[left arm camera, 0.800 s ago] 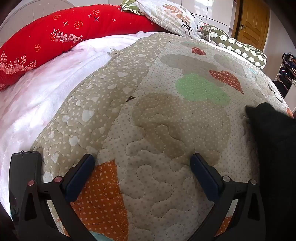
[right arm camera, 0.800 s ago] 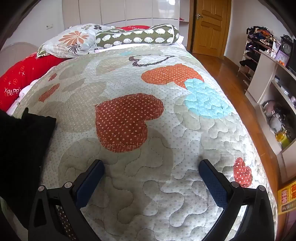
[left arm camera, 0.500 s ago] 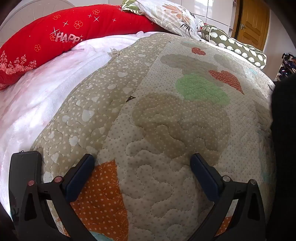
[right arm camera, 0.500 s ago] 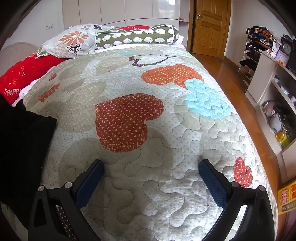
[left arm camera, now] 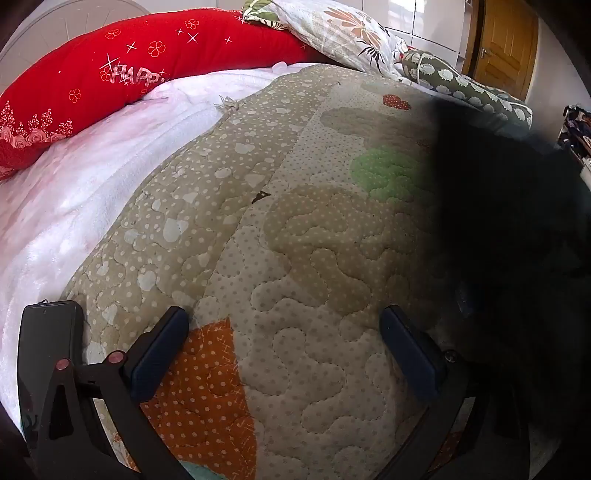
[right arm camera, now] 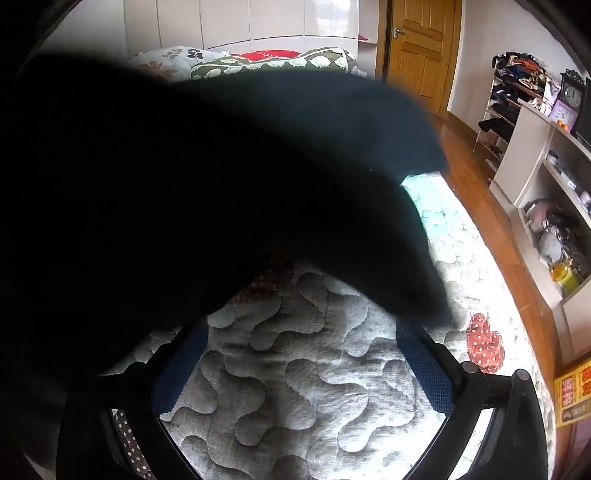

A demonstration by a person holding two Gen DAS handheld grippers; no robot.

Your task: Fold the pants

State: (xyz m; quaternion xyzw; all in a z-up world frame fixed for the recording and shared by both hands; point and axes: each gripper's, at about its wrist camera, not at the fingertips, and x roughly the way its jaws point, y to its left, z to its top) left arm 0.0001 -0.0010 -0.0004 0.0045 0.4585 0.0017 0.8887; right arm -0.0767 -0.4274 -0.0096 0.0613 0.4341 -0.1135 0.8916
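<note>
Black pants (right arm camera: 207, 184) sweep, blurred, across the quilted bedspread (right arm camera: 295, 387) and hide most of the right wrist view. In the left wrist view the same pants (left arm camera: 509, 229) fill the right side as a dark blurred mass. My left gripper (left arm camera: 284, 347) stands open over the quilt (left arm camera: 295, 258), nothing between its blue pads. My right gripper (right arm camera: 299, 362) is open too, its left finger partly hidden behind the cloth. Neither gripper holds the pants.
A red bolster (left arm camera: 110, 81), a floral pillow (left arm camera: 332, 33) and a green patterned bolster (left arm camera: 469, 88) lie at the bed's head. A white blanket (left arm camera: 74, 192) lies left. A dark phone (left arm camera: 48, 339) rests by my left finger. Shelves (right arm camera: 543, 177), door (right arm camera: 421, 48) and wooden floor stand right.
The black pants have swung in from the side, from a small patch at the frame edges to covering most of the right wrist view. Both grippers stay open and still.
</note>
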